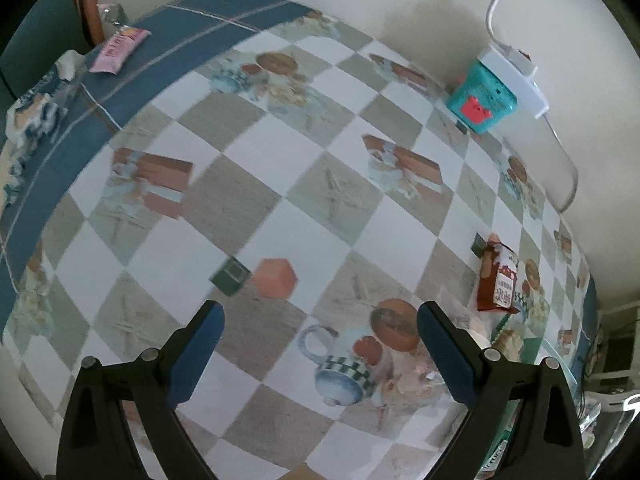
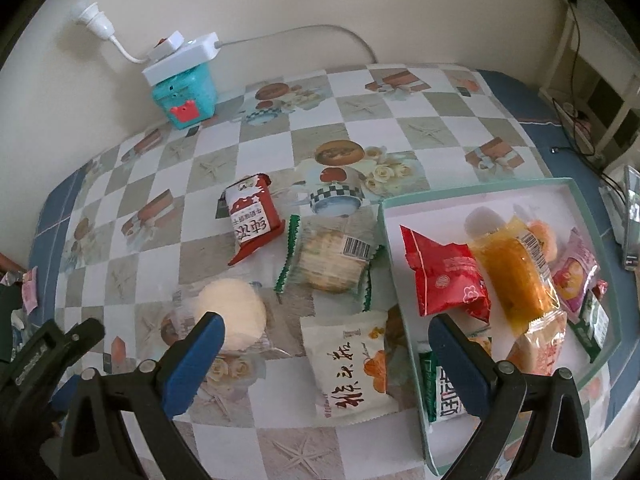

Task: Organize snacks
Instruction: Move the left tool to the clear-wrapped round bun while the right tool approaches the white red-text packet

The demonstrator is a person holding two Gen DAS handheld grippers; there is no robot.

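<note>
Checkered tablecloth (image 1: 280, 220) lies under both wide-spread, empty grippers: left gripper (image 1: 320, 320), right gripper (image 2: 326, 330).

A: Where does the left wrist view look from?
B: Above the tabletop (image 1: 280, 216), tilted, facing the wall.
A: And the right?
B: Closer, lower. Both share the teal box (image 1: 482, 100) (image 2: 185, 100) and red packet (image 1: 498, 282) (image 2: 252, 216).
</note>
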